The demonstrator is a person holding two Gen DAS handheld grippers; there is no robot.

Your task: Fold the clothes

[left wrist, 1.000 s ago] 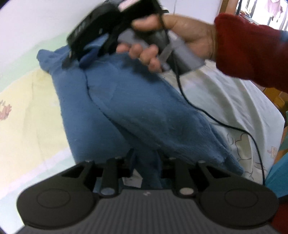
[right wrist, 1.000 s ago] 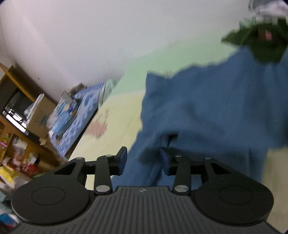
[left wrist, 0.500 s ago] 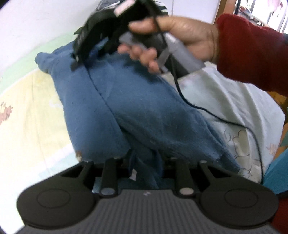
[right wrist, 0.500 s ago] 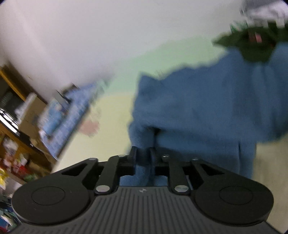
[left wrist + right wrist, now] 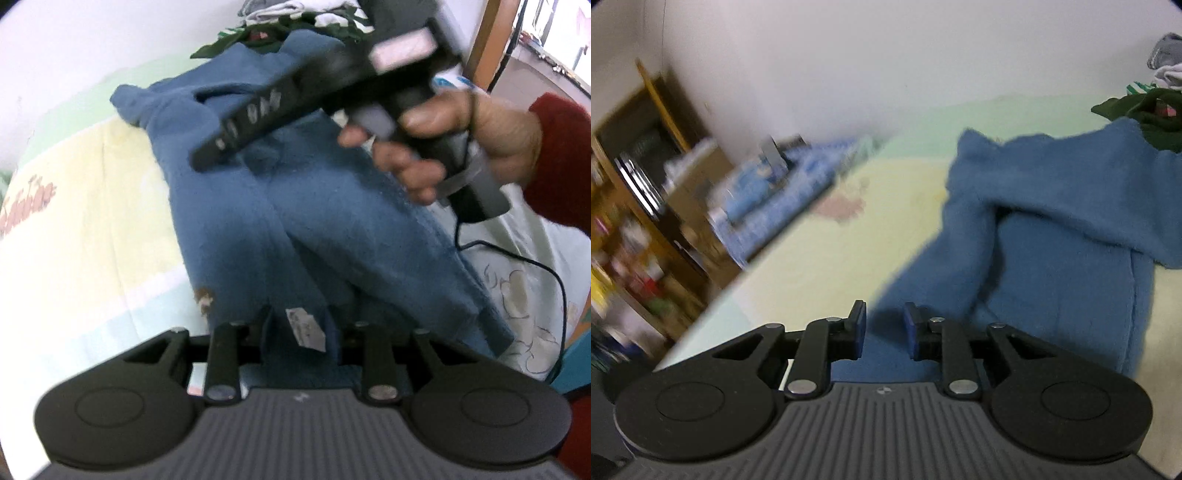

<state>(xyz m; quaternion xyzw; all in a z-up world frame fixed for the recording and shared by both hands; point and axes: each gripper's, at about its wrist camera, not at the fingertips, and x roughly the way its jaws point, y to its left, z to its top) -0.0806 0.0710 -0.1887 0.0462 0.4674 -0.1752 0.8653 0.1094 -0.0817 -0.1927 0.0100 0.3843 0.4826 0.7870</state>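
Since the earlier frames, the right gripper point(image 5: 884, 332) has swung off the far collar end of the blue garment point(image 5: 314, 221) toward its near side edge, and a white label point(image 5: 304, 328) now shows at the left gripper point(image 5: 299, 343).

Nearest, the left gripper's jaws stand narrowly apart and are opening, with the garment's bunched hem and the label between them; whether the pads press the cloth cannot be told. The right gripper's blue pads point(image 5: 857, 328) are apart and closing, with blue cloth lying under the gap and no visible contact.

Beyond both jaws, the garment lies lengthwise on the bedsheet point(image 5: 92, 221), its sides apparently turned inward. Judged from that, the lengthwise folds are done and the crosswise fold remains.

Farthest out, a heap of other clothes point(image 5: 295, 14) appears unfolded.
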